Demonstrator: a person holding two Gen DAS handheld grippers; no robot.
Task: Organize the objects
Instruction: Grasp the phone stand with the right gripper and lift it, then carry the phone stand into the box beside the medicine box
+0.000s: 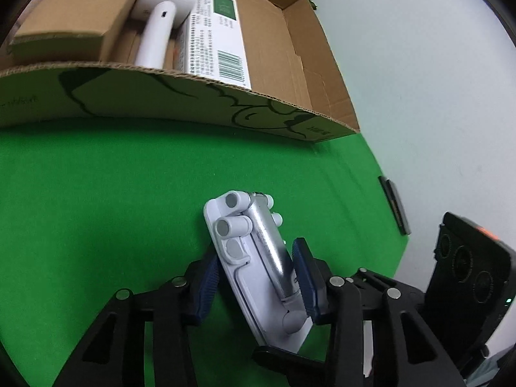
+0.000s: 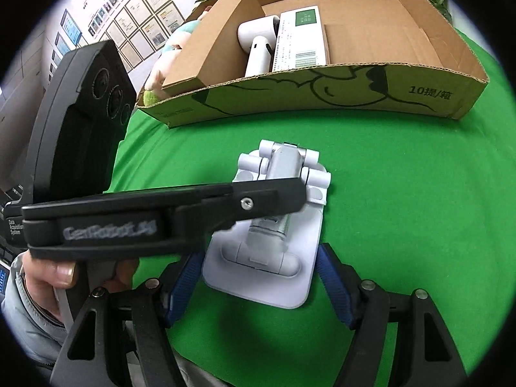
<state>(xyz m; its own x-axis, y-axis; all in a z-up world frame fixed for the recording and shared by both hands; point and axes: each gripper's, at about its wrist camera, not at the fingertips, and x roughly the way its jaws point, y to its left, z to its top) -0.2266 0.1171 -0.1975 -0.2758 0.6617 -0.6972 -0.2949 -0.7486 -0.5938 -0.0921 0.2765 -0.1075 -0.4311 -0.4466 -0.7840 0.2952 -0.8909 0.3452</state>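
Observation:
A white and silver folding phone stand (image 1: 254, 251) lies on the green cloth, folded flat. My left gripper (image 1: 258, 277) is shut on the phone stand, its blue pads against both sides. In the right wrist view the stand (image 2: 267, 251) sits between my right gripper's (image 2: 258, 285) open blue pads, which stand apart from its base. The left gripper's black finger (image 2: 225, 203) crosses over the stand there. A cardboard box (image 1: 193, 103) behind holds a white handheld device (image 1: 154, 32) and a white carton with a green label (image 1: 219, 35).
The box (image 2: 322, 96) stands at the back of the green cloth (image 2: 403, 209). A plush toy (image 2: 167, 54) lies left of the box. A dark flat item (image 1: 395, 204) lies at the cloth's right edge. The other gripper's black body (image 1: 467, 267) is at the right.

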